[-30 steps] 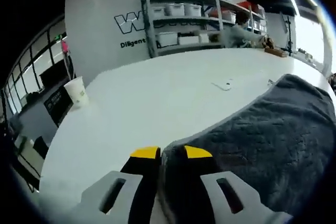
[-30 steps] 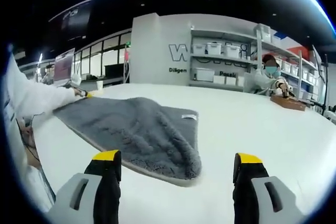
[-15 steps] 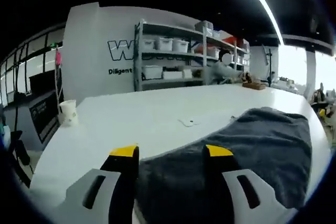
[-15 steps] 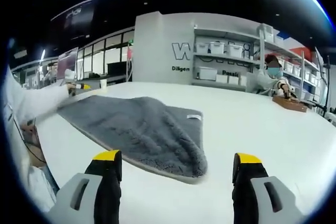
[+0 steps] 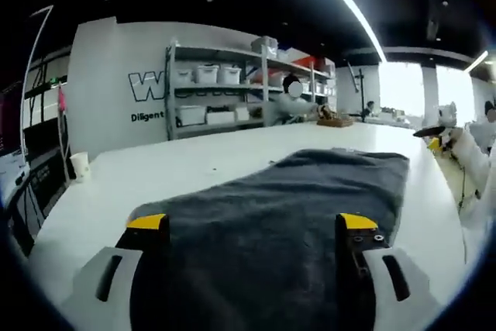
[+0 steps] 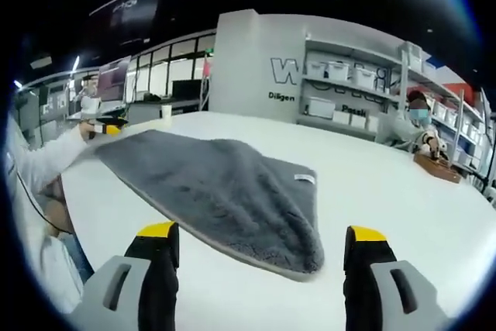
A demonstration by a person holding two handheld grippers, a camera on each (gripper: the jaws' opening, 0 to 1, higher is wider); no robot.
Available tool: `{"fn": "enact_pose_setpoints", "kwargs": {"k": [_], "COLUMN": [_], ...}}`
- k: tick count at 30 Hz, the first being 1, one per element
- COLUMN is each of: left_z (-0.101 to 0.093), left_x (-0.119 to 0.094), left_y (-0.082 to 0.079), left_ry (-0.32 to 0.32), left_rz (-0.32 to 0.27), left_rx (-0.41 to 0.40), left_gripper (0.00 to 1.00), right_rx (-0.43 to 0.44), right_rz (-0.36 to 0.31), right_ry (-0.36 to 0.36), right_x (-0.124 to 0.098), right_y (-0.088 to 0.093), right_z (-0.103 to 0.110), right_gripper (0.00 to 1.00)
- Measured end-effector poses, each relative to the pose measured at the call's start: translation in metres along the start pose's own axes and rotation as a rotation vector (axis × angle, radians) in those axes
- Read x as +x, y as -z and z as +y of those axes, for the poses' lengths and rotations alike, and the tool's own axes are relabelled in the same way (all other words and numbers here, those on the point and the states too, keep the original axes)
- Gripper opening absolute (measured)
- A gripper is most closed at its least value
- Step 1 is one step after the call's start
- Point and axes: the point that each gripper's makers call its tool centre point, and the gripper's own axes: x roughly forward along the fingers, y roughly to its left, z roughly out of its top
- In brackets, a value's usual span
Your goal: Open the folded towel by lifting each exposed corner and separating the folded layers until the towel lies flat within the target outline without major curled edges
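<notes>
In the left gripper view, a paper cup [image 5: 79, 167] stands on the white table [image 5: 194, 172], well apart from the towel [image 5: 294, 207] and off its left side. The left gripper [image 5: 254, 226] hovers over the towel's near end with its yellow-tipped jaws spread wide apart, gripping nothing. The grey towel lies spread on the table, running away from the jaws toward a shelf rack [image 5: 232, 91] of white bins against the wall behind the towel. Beyond the towel's far right edge, a white-sleeved arm holds the other gripper.

In the right gripper view, the left gripper [image 6: 105, 127] sits at the towel's [image 6: 217, 187] far left corner, held by a sleeved arm [image 6: 46, 160]. The towel lies on the table [image 6: 403, 215], its near corner rumpled and thick, a small label [image 6: 304, 179] on its right edge. The right gripper [image 6: 262, 234] hangs just before that near corner, jaws wide apart and empty. A person [image 6: 415, 125] stands at the shelves beyond the towel.
</notes>
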Motion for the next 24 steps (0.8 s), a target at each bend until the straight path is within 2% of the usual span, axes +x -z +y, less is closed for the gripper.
{"fn": "enact_pose_setpoints", "kwargs": {"k": [5,7,13,16,20,24], "left_z": [-0.020,-0.021,-0.033,-0.039,-0.041,-0.042], "left_x": [-0.018,-0.023,-0.030,-0.030,-0.028,-0.025], "left_y": [0.008,0.010,0.017,0.018,0.013,0.017], "left_ry": [0.004,-0.020,-0.039,-0.046,-0.038,-0.049], "left_rz": [-0.030,-0.045,-0.035,-0.030,-0.066,-0.054], "left_rx": [-0.050,-0.052,-0.027,-0.002,-0.026,-0.015], "left_gripper": [1.00,1.00,1.00,1.00,1.00,1.00], "right_rx": [-0.031,-0.041,-0.059,-0.076,-0.094,-0.152], "right_rz": [-0.009,-0.006,-0.016,-0.020,-0.053,-0.058], "right_ry": [-0.037,-0.048,-0.117,-0.151,-0.194,-0.195], "right_x": [0.004,0.008,0.022,0.037,0.059,0.084], "right_y": [-0.016,-0.019,-0.034,-0.047,-0.067,-0.077], "right_z": [0.012,0.015,0.022,0.019,0.007,-0.013], "right_gripper": [0.88,0.88,0.89,0.91,0.92,0.91]}}
